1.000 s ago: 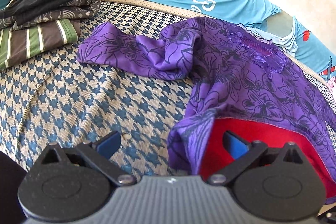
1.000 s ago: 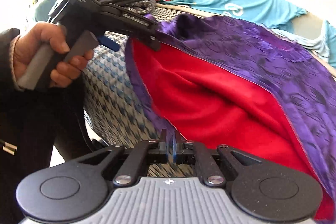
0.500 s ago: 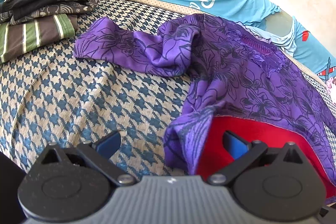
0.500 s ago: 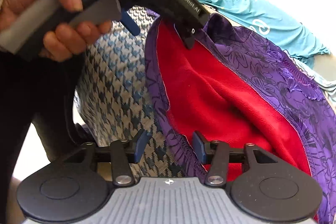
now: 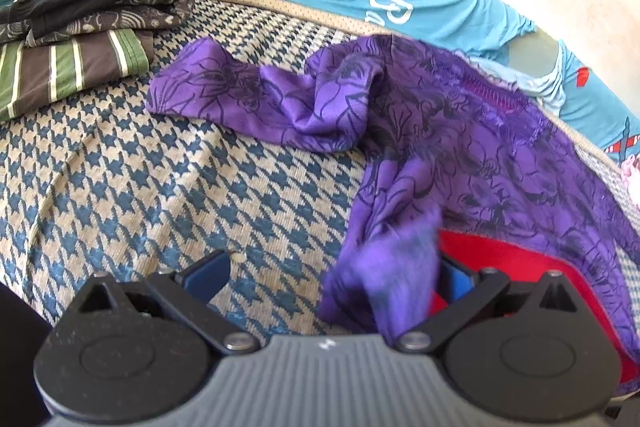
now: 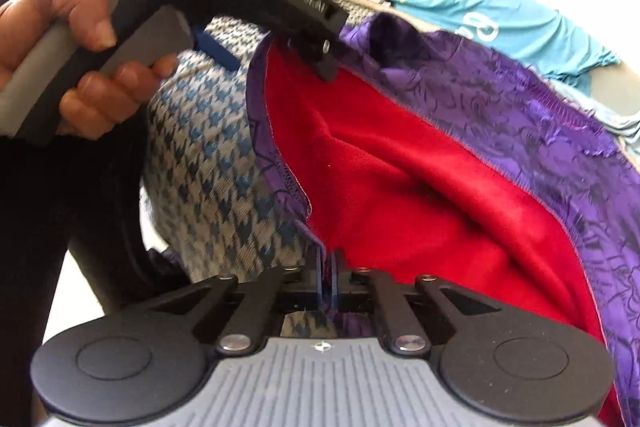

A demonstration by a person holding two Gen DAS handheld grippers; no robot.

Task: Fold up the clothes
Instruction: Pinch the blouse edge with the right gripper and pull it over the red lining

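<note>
lying across the houndstooth cover (image 5: 160, 187): purple floral top (image 5: 460, 147), red fleece lining (image 6: 400, 167) showing at the hem, one sleeve stretching left toward the folded stack (image 5: 80, 47). right gripper (image 6: 326, 277) pinching the hem edge (fingers together); left gripper (image 5: 332, 273) spreading wide around a bunched hem corner.
</note>
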